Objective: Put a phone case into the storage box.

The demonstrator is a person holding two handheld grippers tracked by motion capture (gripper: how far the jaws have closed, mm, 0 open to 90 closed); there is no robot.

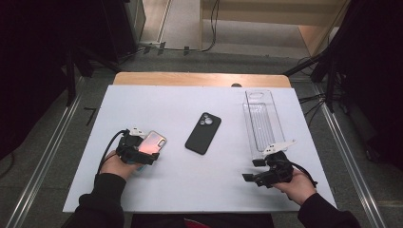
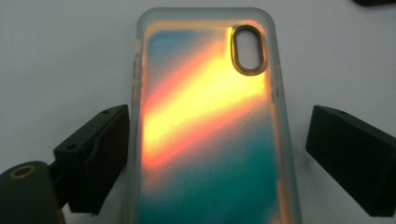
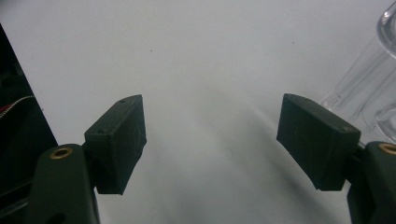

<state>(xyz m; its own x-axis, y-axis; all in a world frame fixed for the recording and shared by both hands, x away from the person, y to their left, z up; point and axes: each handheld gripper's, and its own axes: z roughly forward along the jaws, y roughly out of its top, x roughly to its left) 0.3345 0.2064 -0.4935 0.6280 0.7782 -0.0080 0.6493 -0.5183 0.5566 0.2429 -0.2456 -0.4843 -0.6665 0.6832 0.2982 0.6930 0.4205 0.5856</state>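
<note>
Straddling the iridescent phone case [image 2: 208, 126], the left hand-held gripper [image 2: 217, 154] has its jaws apart — no grip yet, so lifting remains. The right hand-held gripper [image 3: 210, 140] hangs open over bare table [image 3: 196, 56], a clear tray [image 1: 263, 121] just beyond it.

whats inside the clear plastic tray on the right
The clear rectangular plastic tray looks empty: through its ribbed see-through floor the white tabletop shows. Its near end is partly covered by the right gripper and grey plate, so that corner cannot be checked.
</note>
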